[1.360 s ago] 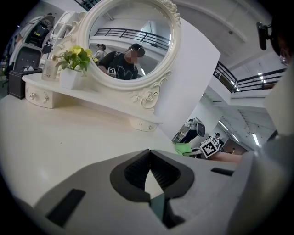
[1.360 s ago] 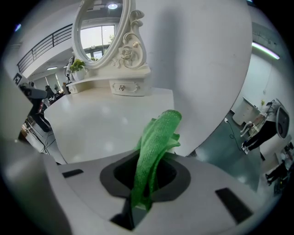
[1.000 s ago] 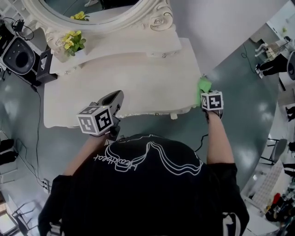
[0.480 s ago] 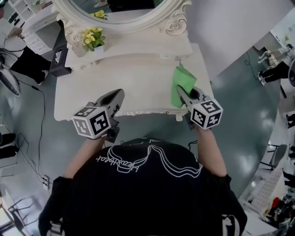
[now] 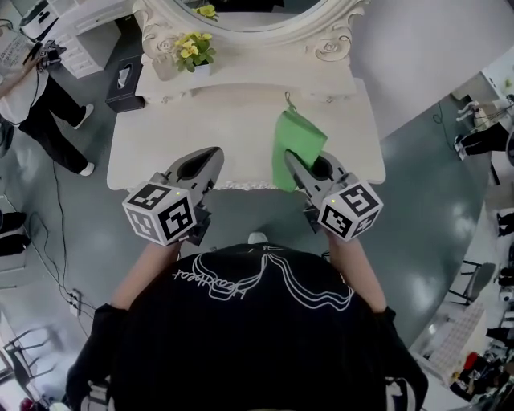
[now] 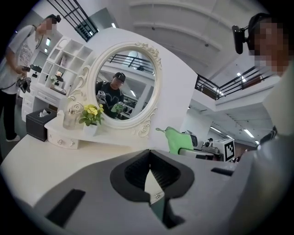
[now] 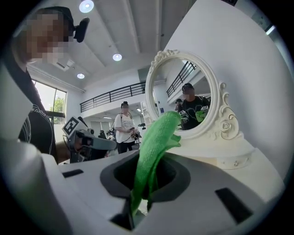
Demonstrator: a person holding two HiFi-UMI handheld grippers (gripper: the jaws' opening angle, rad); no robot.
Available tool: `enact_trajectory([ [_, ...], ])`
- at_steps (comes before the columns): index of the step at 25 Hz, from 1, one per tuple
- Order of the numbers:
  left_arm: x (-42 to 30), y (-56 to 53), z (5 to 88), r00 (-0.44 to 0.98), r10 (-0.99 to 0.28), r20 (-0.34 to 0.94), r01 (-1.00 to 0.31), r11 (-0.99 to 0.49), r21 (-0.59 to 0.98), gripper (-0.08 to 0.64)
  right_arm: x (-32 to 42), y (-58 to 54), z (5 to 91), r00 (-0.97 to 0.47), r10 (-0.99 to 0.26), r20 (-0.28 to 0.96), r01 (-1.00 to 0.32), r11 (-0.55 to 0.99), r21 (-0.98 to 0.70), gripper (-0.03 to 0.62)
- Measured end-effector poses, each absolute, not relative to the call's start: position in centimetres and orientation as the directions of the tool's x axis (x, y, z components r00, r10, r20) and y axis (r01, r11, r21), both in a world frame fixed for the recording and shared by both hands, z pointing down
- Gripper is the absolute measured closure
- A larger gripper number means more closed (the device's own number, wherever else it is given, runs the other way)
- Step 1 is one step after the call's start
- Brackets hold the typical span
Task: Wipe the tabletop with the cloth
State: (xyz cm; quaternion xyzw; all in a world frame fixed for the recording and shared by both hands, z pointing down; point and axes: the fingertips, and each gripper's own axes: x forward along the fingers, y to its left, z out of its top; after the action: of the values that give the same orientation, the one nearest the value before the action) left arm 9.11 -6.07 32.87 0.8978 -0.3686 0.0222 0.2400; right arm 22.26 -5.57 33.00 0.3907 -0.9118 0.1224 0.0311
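The green cloth (image 5: 295,146) hangs over the white dressing table's top (image 5: 225,136), pinched at its near end by my right gripper (image 5: 299,171), which is shut on it. In the right gripper view the cloth (image 7: 154,147) rises out of the closed jaws. My left gripper (image 5: 202,167) hovers over the table's front edge, to the left of the cloth, jaws shut with nothing between them (image 6: 150,170). The cloth (image 6: 177,140) shows to the right in the left gripper view.
An oval mirror (image 5: 249,12) in a carved white frame stands at the table's back. A pot of yellow flowers (image 5: 193,52) sits back left. A black tissue box (image 5: 124,80) rests off the table's left end. A person (image 5: 36,96) stands at the far left.
My right gripper carried the cloth from the table's right end leftward and inward over the tabletop. The head view shifted, so the table sits more to the right. The left gripper stayed put.
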Motion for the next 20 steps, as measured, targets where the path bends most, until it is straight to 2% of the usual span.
enact_trajectory([
  [20,9.7,-4.8,33.9,0.747,-0.619,0.243,-0.656,-0.625,0.424,0.557,21.4,-4.7,34.0,-0.678,-0.716,0.166,-0.734,0.646,-0.211,0.538],
])
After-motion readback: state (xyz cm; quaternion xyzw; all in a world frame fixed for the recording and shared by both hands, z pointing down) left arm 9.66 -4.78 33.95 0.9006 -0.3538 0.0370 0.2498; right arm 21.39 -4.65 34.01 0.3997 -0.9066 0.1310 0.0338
